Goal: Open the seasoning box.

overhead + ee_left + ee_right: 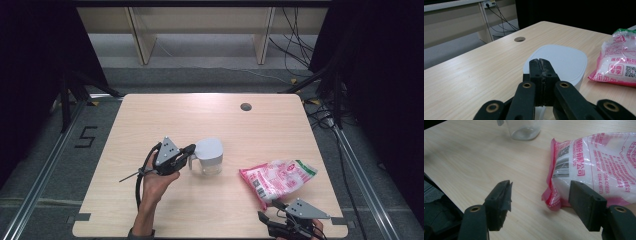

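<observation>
Gripping: left gripper [190,151], jaws pressed together with no gap in the left gripper view, tips at the handle side of the clear pitcher [209,157]. Whether the handle is pinched between the pads cannot be told; the jaw tips cover it.

Right gripper [280,218]: jaws spread wide, nothing between the pads, held just off the near corner of the sugar bag [278,179]. In the right gripper view one jaw stands in front of the bag's lower edge, the other over bare table [150,120].

Pitcher: clear body, white lid, upright, left of the bag and well apart from it. The left gripper view gives the flat top of the lid; the right gripper view gives the clear base; the high view gives the whole vessel.

Bag: pink and white plastic, white granules inside, lying flat. Pink Chinese lettering, a barcode, a QR code and a partly legible phone number, 0394-428…, show in the right gripper view; the left gripper view adds a green top edge.

Cable hole [245,106]: beyond the pitcher, toward the far edge.
</observation>
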The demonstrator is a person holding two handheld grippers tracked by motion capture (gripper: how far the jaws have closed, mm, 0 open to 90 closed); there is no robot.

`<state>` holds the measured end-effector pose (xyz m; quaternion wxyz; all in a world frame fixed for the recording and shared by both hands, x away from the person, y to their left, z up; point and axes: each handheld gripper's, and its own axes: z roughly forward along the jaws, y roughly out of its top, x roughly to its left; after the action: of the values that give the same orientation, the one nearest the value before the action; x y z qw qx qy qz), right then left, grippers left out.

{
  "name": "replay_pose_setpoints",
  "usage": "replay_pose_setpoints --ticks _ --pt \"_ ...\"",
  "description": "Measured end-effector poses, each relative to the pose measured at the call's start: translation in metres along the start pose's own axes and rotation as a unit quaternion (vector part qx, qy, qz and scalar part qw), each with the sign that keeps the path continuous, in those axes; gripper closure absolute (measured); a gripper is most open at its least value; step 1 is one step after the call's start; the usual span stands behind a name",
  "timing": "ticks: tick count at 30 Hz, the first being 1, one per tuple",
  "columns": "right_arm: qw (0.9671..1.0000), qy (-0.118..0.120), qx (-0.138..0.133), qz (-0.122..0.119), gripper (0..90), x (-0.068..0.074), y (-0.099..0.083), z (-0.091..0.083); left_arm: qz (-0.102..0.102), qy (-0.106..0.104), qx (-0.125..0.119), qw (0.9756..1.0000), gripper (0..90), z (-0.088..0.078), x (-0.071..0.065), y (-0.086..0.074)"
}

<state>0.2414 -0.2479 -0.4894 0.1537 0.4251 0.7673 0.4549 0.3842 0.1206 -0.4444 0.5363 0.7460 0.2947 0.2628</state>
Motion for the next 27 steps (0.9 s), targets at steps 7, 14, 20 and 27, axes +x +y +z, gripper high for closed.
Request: replay_pose_setpoints --ticks 7,14,20,27 --pt "1.0000 0.000 -0.001 -0.003 35.1 -0.001 0.003 0.002 0.004 0.003 0.009 0.9999 88.7 0.008 0.000 -0.002" --pt "1.0000 -0.005 0.002 -0.003 35.8 -0.001 0.007 0.006 0.009 0.007 0.016 0.9998 88.9 0.009 -0.002 0.000" --pt "0.9995 0.001 -0.009 -0.030 38.1 -0.002 0.016 0.015 -0.001 0.010 0.011 0.9999 89.0 0.010 0.000 -0.001" --pt "0.9975 0.021 -0.021 -0.065 51.8 0.005 0.040 0.038 0.004 0.008 0.009 0.9999 89.0 0.008 0.002 -0.003"
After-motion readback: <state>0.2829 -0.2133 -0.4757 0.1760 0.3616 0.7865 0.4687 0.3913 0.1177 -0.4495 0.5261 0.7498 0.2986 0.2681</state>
